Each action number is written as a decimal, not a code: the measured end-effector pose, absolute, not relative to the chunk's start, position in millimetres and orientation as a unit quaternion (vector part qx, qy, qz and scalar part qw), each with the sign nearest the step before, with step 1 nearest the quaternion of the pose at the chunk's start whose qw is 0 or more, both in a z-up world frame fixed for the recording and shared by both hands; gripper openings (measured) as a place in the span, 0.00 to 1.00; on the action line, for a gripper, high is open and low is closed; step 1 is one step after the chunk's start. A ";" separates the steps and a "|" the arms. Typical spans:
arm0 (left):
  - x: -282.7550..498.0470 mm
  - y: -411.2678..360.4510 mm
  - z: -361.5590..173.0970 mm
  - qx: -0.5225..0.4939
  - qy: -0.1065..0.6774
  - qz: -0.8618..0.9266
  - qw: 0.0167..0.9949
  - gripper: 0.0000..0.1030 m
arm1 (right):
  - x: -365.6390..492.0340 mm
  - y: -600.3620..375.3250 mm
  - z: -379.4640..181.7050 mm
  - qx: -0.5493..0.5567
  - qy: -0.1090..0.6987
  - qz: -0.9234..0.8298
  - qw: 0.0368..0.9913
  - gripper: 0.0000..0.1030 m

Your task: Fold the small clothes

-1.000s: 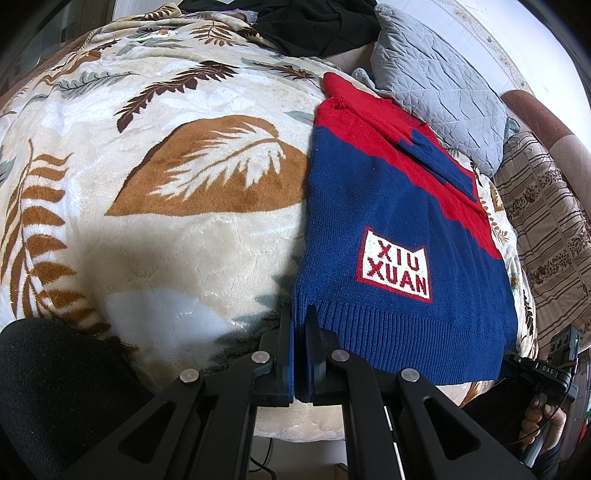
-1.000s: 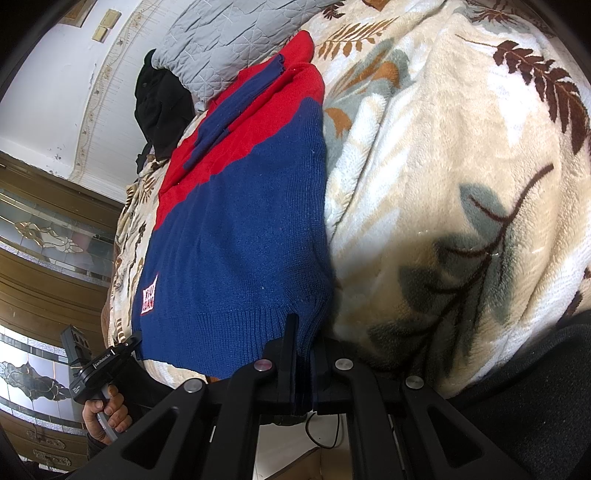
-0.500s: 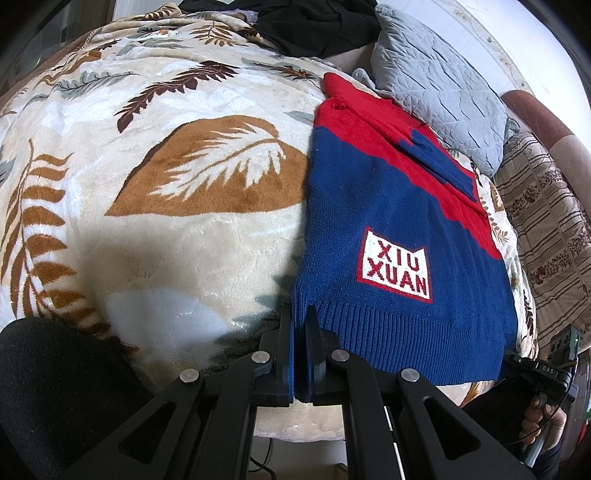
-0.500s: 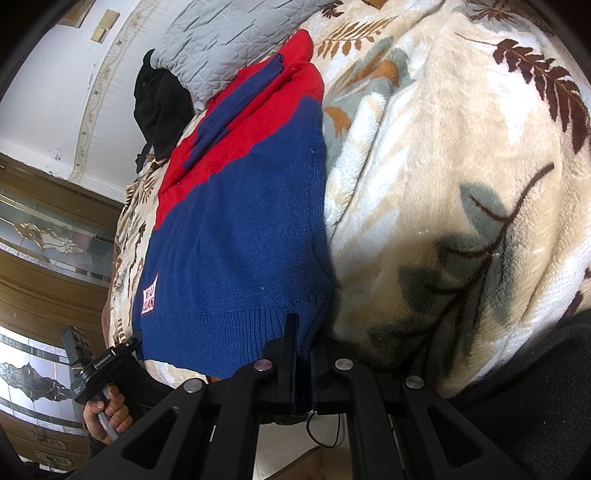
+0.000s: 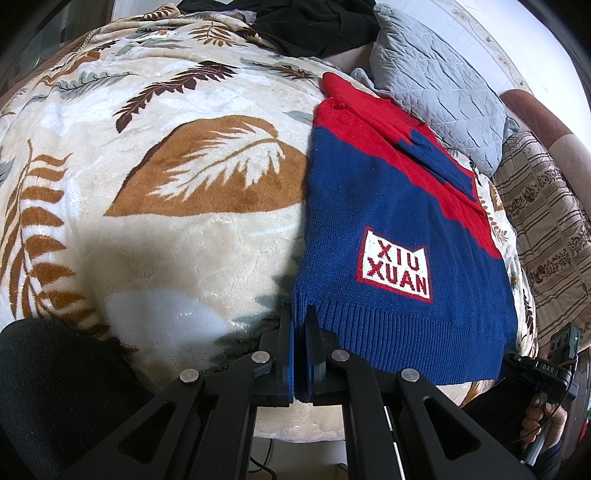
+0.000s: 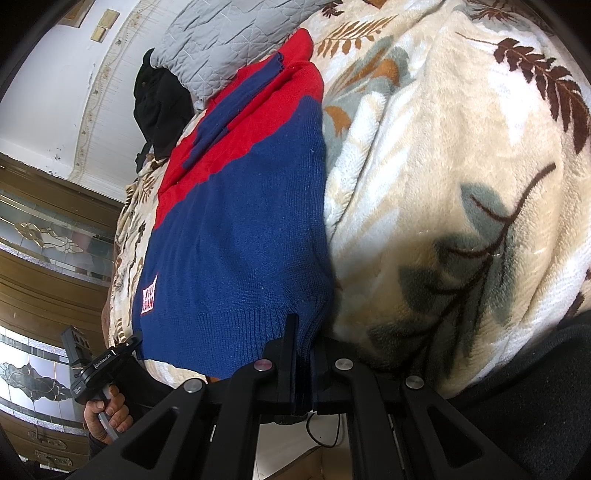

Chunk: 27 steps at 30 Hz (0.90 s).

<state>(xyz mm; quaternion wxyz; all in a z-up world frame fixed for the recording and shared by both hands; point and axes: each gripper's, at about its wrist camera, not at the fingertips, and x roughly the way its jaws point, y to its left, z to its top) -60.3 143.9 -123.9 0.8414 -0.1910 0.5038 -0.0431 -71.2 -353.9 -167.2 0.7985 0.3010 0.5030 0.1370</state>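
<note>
A small knitted sweater [image 5: 388, 206], navy below and red at the shoulders, lies flat on a leaf-patterned blanket [image 5: 177, 229] with its ribbed hem nearest me. A white and red "XIU XUAN" patch [image 5: 394, 265] sits near the hem. My left gripper [image 5: 299, 317] is shut on the hem's left corner. In the right wrist view the same sweater [image 6: 236, 236] stretches away, and my right gripper [image 6: 303, 325] is shut on the hem's right corner. Each view shows the other gripper at the opposite hem corner, held by a hand [image 6: 107, 410].
A grey quilted pillow [image 5: 439, 85] lies past the sweater's collar, with a black garment [image 5: 314, 26] behind it. A brown striped cover [image 5: 543, 236] lies to the right. The bed's front edge drops off just under both grippers.
</note>
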 end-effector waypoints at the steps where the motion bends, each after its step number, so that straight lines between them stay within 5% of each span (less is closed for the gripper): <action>1: -60.4 143.9 -124.0 -0.191 0.504 -0.043 0.841 0.05 | -71.2 -353.8 -167.2 0.301 0.503 0.137 0.799 0.07; 27: -60.7 146.2 -125.3 -0.191 0.503 -0.046 0.842 0.05 | -69.4 -355.7 -168.6 0.300 0.508 0.138 0.795 0.07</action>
